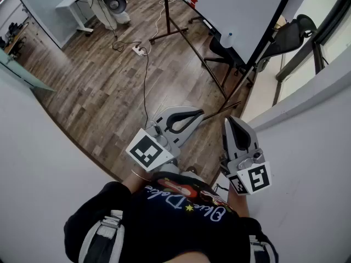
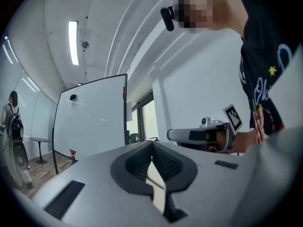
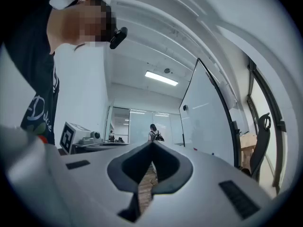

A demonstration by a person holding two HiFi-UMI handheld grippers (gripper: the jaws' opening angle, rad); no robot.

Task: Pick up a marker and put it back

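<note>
My left gripper (image 1: 201, 114) is shut and empty, held in front of the person's chest and pointing right. My right gripper (image 1: 230, 120) is also shut with nothing in it; it points forward toward the whiteboard (image 1: 230, 4). In the left gripper view the jaws (image 2: 152, 144) meet, and the right gripper (image 2: 199, 135) shows beyond them. The right gripper view shows its closed jaws (image 3: 152, 144) and the left gripper's marker cube (image 3: 68, 137) at left. I cannot make out a marker for certain. A small white thing with a blue top (image 1: 229, 38) sits on the whiteboard's ledge.
The whiteboard stands on a black wheeled frame (image 1: 181, 33) on a wooden floor (image 1: 104, 86). A cable and power strip (image 1: 140, 50) lie on the floor. A black chair (image 1: 290, 34) stands at right, by a white wall (image 1: 312, 141). A person with a backpack (image 3: 154, 134) stands far off.
</note>
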